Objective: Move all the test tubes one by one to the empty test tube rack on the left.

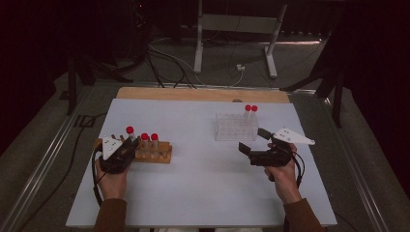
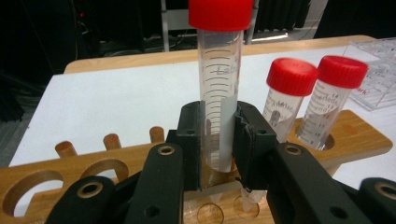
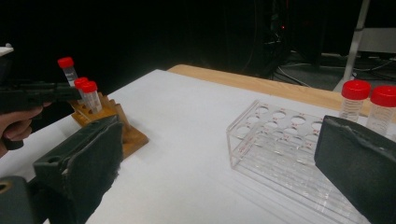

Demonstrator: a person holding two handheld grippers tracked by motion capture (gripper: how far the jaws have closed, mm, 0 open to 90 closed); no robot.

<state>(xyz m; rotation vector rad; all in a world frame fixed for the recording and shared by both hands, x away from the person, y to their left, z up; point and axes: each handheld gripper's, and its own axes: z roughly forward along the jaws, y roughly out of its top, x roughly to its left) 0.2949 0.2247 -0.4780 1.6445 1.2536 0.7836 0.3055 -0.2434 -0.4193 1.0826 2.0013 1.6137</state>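
Far left of the table: wooden rack, lying across the white table in front of the left hand. Left gripper pinching the held tube at mid-barrel, pads flat on the clear wall, red cap well above the jaws. Grip set below the cap, presumably to keep the tube upright and its lower end free for a hole. Tube base low in the wooden rack, seemingly entering or leaving a hole; seating depth not readable, base masked by the jaws. Two seated tubes just beside it to the right, upright in their own holes, untouched.

Centre right: clear rack, most wells vacant, two red-capped tubes standing at its far right corner. Placement near the right hand suggests a transfer station between the two racks.

Right: right gripper spread wide, nothing between the pads, hovering level just in front of the clear rack and aimed at it; right hand resting low, apparently waiting.

View differences: left gripper view gives the pad contact, the printed graduations and vacant holes in the wooden rack, all too small from above. High view gives the layout and the separation of the two racks. Right gripper view gives the clear rack's well grid and, far off, the left gripper's tube raised above its neighbours.
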